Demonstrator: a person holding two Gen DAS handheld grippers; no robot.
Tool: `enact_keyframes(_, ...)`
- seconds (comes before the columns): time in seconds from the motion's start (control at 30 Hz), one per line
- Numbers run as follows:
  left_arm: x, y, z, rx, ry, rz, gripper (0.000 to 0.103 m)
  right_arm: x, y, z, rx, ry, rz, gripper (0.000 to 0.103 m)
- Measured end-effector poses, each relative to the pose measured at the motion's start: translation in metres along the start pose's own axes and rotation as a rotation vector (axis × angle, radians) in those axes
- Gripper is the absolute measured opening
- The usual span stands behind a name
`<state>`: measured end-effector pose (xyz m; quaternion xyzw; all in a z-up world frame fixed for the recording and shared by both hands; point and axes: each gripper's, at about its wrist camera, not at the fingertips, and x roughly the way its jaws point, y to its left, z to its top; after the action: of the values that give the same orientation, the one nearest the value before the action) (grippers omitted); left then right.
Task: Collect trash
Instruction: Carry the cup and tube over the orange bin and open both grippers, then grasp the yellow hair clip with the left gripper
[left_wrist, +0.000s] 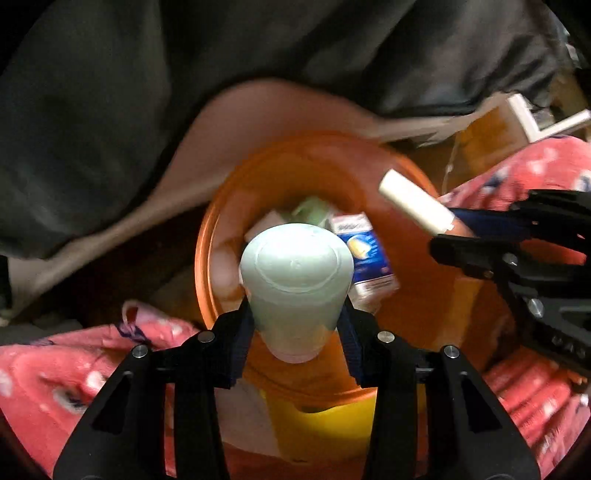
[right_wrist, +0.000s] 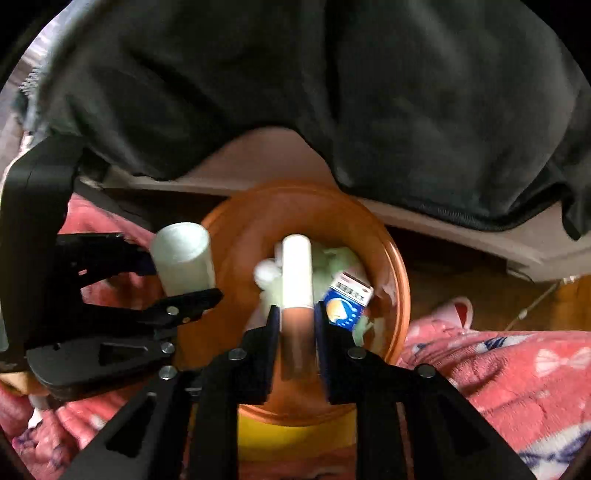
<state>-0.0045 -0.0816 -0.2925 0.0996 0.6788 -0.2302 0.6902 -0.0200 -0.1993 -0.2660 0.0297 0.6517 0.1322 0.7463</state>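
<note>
My left gripper (left_wrist: 295, 314) is shut on a pale green plastic cup (left_wrist: 295, 280) and holds it over the orange trash bin (left_wrist: 424, 295). My right gripper (right_wrist: 297, 314) is shut on a slim tube with a white cap (right_wrist: 296, 273), also held over the bin (right_wrist: 395, 280). The bin holds a blue and white carton (right_wrist: 349, 302), pale green wrappers (right_wrist: 332, 266) and a white ball of paper (right_wrist: 266, 275). The right gripper with the tube (left_wrist: 413, 203) shows at the right of the left wrist view. The left gripper with the cup (right_wrist: 183, 258) shows at the left of the right wrist view.
A pink patterned blanket (right_wrist: 498, 369) lies around the bin on both sides. A dark garment (right_wrist: 332, 92) hangs over a pale edge behind the bin. A yellow part (left_wrist: 321, 424) shows under the bin's near rim. A wooden floor (right_wrist: 517, 291) lies at the right.
</note>
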Motion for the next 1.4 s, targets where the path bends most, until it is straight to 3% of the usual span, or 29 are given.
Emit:
enact_keyframes(0.03,0.004,0.002,0.001,-0.010,0.012,0.005,0.042,0.000,-0.002,0.002,0.020,-0.011,0.001,0.056)
enact_keyframes(0.07,0.006,0.004,0.000,-0.023,0.021,-0.001,0.042,-0.003,-0.004,0.002,0.031,-0.031,0.008,0.060)
enact_keyframes(0.23,0.000,0.005,0.002,-0.048,-0.016,-0.009,0.059,-0.009,-0.008,0.006,0.053,-0.064,0.002,0.060)
enact_keyframes(0.6,-0.012,0.010,0.003,-0.067,-0.063,0.009,0.061,-0.019,-0.018,-0.001,0.095,-0.126,0.006,0.060)
enact_keyframes(0.83,-0.029,0.018,-0.001,-0.095,-0.117,0.031,0.061,-0.039,-0.020,-0.004,0.116,-0.211,0.016,0.062)
enact_keyframes(0.93,-0.056,0.018,-0.005,-0.099,-0.191,0.038,0.061,-0.066,-0.016,-0.006,0.093,-0.319,0.022,0.064)
enact_keyframes(1.07,-0.119,0.017,-0.006,-0.079,-0.347,-0.034,0.061,-0.117,-0.011,-0.010,0.075,-0.515,0.070,0.072)
enact_keyframes(1.13,-0.154,0.018,-0.004,-0.066,-0.440,-0.037,0.069,-0.138,-0.009,-0.010,0.067,-0.590,0.084,0.076)
enact_keyframes(1.23,-0.217,0.023,0.002,-0.046,-0.627,-0.003,0.087,-0.172,-0.003,-0.009,0.036,-0.712,0.080,0.083)
enact_keyframes(1.3,-0.251,0.030,0.014,-0.037,-0.720,0.030,0.090,-0.183,0.001,-0.008,0.015,-0.745,0.069,0.084)
enact_keyframes(1.4,-0.285,0.049,0.048,-0.057,-0.787,0.108,0.091,-0.190,0.005,-0.009,-0.003,-0.780,0.082,0.088)
